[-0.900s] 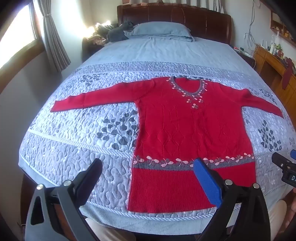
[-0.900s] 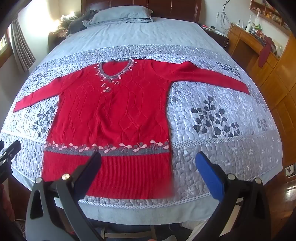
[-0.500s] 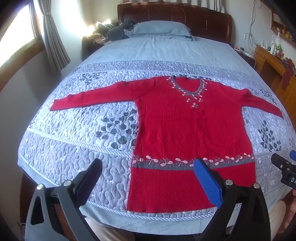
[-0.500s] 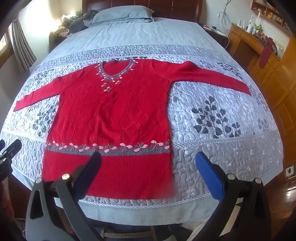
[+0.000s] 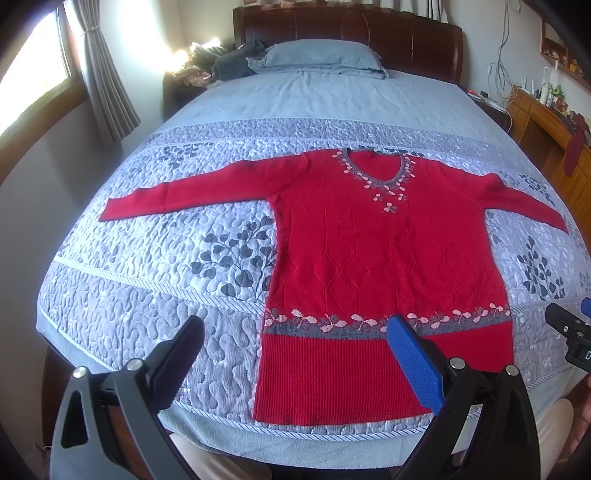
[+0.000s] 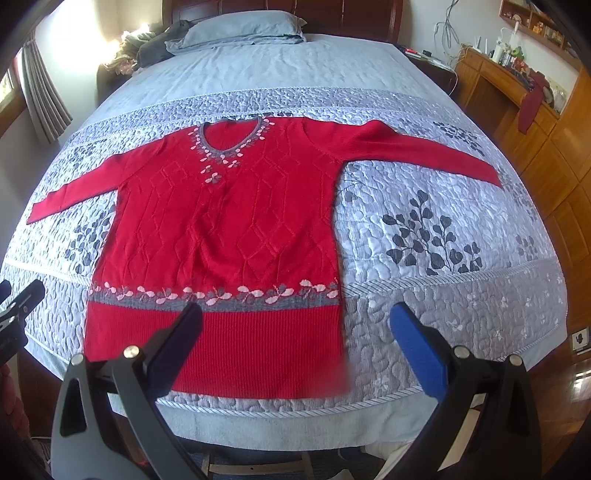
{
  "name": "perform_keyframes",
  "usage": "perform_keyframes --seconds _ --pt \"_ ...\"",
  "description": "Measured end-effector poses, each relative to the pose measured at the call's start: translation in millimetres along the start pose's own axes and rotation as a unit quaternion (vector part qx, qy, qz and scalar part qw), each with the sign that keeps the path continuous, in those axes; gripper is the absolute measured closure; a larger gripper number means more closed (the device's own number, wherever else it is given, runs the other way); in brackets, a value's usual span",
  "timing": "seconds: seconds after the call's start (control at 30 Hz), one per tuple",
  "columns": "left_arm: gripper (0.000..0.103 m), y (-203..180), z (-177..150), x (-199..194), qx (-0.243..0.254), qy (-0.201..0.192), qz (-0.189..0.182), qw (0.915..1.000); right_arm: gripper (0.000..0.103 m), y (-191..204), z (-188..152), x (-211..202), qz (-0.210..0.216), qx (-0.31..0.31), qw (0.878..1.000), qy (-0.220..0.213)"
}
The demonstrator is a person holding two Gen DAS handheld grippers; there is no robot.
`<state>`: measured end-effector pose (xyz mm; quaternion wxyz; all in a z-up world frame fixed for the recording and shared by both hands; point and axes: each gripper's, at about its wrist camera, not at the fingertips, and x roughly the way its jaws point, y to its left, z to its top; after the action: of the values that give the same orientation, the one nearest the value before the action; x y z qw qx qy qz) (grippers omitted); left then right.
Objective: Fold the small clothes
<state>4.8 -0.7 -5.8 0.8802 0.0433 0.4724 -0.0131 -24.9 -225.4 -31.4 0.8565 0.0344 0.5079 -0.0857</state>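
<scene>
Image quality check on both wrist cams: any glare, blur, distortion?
Left wrist view: window blown out, glare patch on the wall behind the bed; heavy fisheye bulge of the quilt. Right wrist view: same bulge, sweater sharp except a smeared lower right hem corner; milder glare at the top left.

Red sweater point(image 5: 369, 258) with grey band and pink flowers at hem and neck. Grey-blue quilt point(image 5: 147, 302) with dark leaf prints. Blue-grey pillow point(image 6: 240, 26). Dark brown headboard point(image 5: 406, 40).
</scene>
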Motion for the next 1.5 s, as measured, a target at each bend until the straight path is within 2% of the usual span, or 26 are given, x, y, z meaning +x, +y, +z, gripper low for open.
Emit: perform_keyframes --seconds 1.5 --pt "0.004 -0.4 2.2 5.5 0.005 0.002 0.005 1.0000 0.002 -1.7 3.4 5.0 0.003 0.003 1.000 0.003"
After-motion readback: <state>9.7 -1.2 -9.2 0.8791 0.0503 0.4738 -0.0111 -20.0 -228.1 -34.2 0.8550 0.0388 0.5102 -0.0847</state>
